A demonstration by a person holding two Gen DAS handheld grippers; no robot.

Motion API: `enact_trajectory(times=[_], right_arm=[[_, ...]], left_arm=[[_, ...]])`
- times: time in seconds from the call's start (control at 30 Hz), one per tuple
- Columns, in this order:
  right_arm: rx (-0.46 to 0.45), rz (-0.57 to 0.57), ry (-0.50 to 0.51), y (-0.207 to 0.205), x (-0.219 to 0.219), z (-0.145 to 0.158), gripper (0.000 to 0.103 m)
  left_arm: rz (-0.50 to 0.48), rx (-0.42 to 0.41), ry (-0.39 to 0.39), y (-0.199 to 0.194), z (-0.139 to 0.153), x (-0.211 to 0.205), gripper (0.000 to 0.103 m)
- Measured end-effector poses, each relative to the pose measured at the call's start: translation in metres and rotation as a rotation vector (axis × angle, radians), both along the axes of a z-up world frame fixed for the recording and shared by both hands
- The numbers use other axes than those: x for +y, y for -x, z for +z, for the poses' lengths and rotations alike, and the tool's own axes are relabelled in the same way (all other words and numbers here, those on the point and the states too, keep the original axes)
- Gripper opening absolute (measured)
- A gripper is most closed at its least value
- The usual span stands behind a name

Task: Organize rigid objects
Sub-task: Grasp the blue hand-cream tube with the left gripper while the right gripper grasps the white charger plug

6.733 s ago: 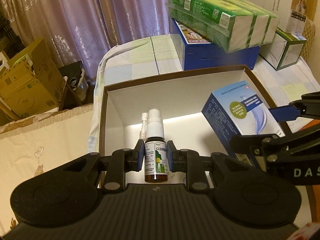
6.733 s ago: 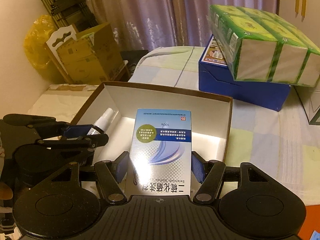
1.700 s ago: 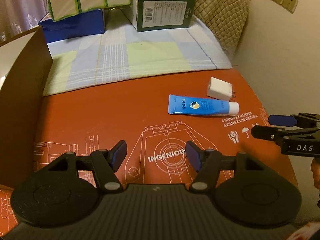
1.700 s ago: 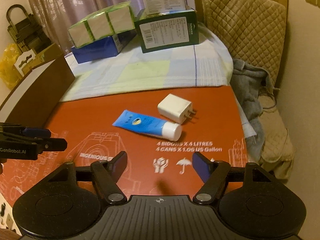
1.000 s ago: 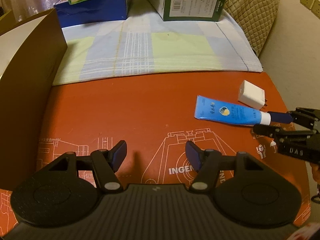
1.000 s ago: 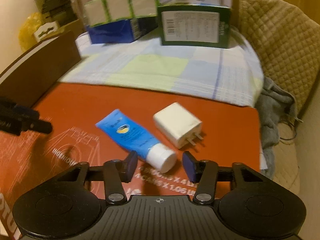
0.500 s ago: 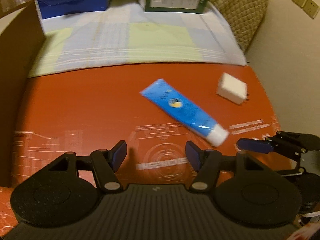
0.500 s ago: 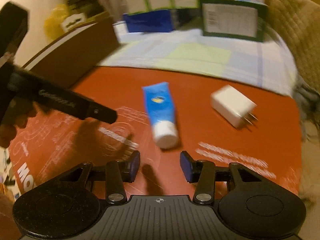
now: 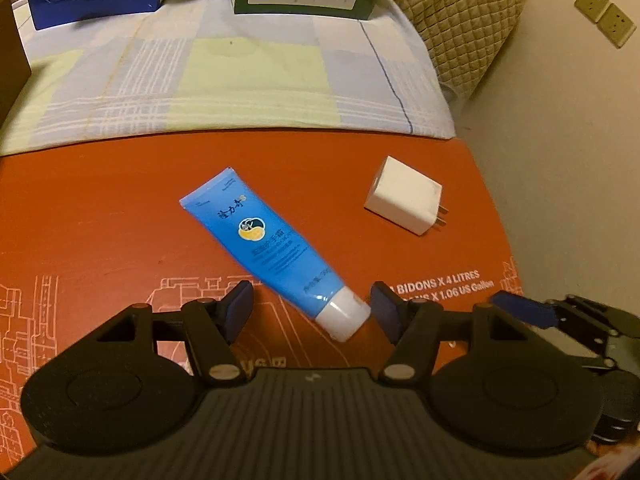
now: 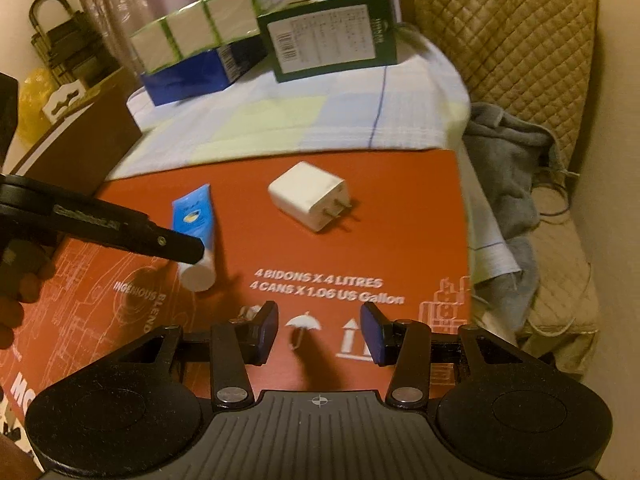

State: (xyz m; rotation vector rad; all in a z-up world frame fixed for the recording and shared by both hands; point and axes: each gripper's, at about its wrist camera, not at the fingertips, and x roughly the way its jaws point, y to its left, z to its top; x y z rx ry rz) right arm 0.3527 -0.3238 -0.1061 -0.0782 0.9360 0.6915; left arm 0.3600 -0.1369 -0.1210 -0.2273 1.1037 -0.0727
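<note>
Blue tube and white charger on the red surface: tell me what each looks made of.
Blue tube: likely soft plastic, glossy printed skin, flat crimped end, with a harder-looking white cap.
White charger: apparently hard matte plastic, crisp edges, two metal-looking prongs.
Red surface: probably printed cardboard, given its shipping marks.

Glossy blue plastic tube (image 9: 272, 242), matt white plastic charger (image 9: 404, 195), printed red cardboard (image 9: 100, 216), checked cloth (image 9: 240, 76), quilted fabric (image 10: 516, 36)

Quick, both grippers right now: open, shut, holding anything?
Left gripper: open, empty; its jaws straddle the white cap end of the blue tube.
Right gripper: open, empty, over the red cardboard.
</note>
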Motion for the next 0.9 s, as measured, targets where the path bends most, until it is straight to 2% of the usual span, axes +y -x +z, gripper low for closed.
enact_trajectory(times=[0.07,0.13,0.2,0.3,0.43,0.6,0.73,0.9], right_arm=[[-0.013,-0.004,0.004,-0.004,-0.001,0.002,0.043],[-0.03,-0.003,0.016,-0.009,0.001,0.004,0.045],[-0.056,0.006,0.026,-0.014,0.006,0.006,0.051],[-0.099,0.034,0.026,-0.024,0.016,0.009,0.06],[-0.14,0.09,0.044,-0.037,0.037,0.005,0.063],[-0.192,0.171,0.109,-0.05,0.062,-0.006,0.064],[-0.202,0.22,0.146,-0.059,0.075,-0.018,0.064],[-0.211,0.26,0.149,-0.061,0.083,-0.022,0.063]], left_arm=[[0.002,0.001,-0.015,-0.003,-0.004,-0.002,0.057],[0.01,0.005,-0.01,-0.004,-0.008,-0.001,0.048],[0.011,-0.011,-0.034,-0.004,-0.007,0.001,0.033],[0.001,-0.018,-0.053,-0.002,-0.008,0.008,0.026],[0.024,-0.03,-0.047,0.001,-0.009,0.021,0.025],[0.029,-0.047,-0.09,0.005,-0.008,0.032,0.025],[0.048,-0.041,-0.084,0.005,-0.008,0.045,0.026],[0.004,-0.041,-0.114,0.0,-0.008,0.046,0.029]])
